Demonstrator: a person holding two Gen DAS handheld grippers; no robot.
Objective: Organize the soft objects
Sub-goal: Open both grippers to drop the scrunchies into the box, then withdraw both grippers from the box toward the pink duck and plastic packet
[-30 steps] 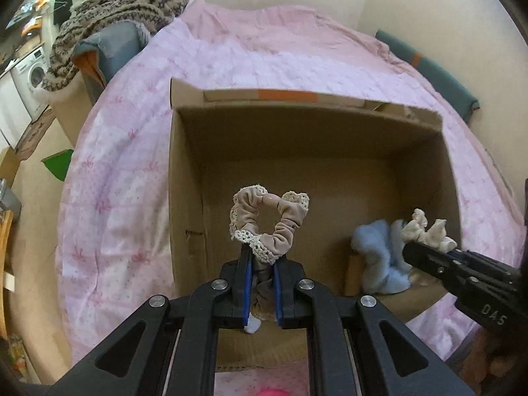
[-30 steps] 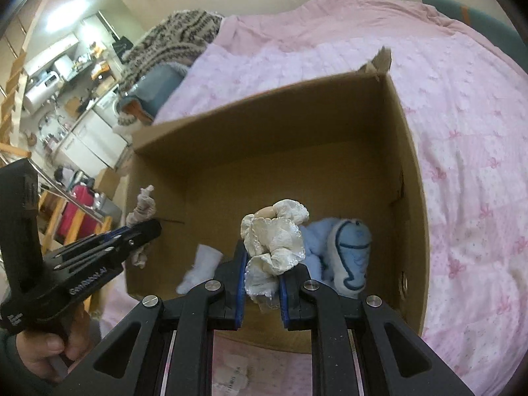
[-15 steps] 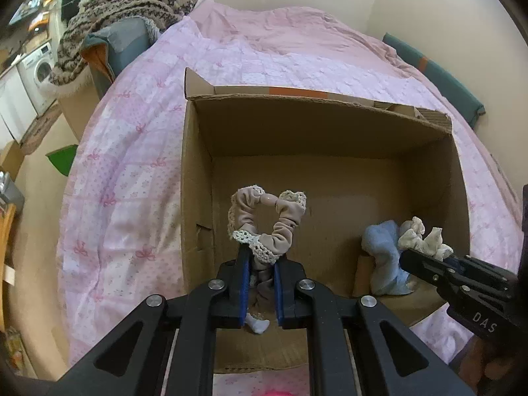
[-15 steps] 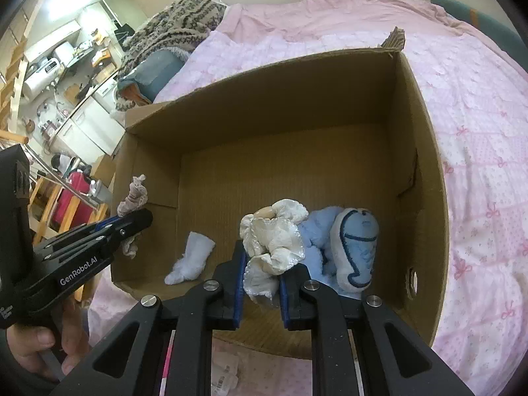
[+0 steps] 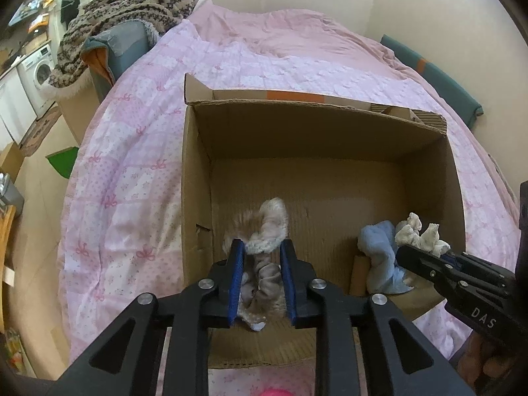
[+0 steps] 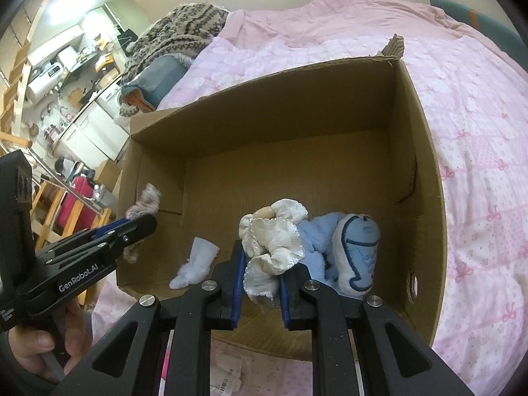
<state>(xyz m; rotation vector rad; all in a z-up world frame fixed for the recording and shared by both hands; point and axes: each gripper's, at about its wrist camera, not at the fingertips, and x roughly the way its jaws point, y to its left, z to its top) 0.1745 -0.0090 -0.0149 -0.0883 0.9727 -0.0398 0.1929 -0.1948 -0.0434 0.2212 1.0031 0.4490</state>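
Note:
An open cardboard box (image 5: 198, 171) (image 6: 425, 171) sits on a pink bed. My left gripper (image 5: 262, 250) hangs over its left part with its jaws parted; the beige lace-trimmed scrunchie (image 5: 269, 231) is blurred and slipping loose between them. It also shows in the right wrist view (image 6: 145, 201). My right gripper (image 6: 260, 257) has its jaws parted around a cream lace scrunchie (image 6: 274, 237), also seen in the left wrist view (image 5: 417, 236). A blue plush toy (image 6: 356, 254) (image 5: 379, 254) and a white sock (image 6: 194, 262) lie on the box floor.
The pink quilt (image 5: 132, 165) surrounds the box. A knitted blanket on a blue-grey cushion (image 5: 125, 19) lies at the bed's far left. A kitchen area with a washing machine (image 5: 36, 72) is beyond the bed's left edge.
Both grippers' jaws have widened. The beige scrunchie has collapsed from an upright ring and is dropping, blurred, in the left gripper. The cream scrunchie has loosened in the right gripper.

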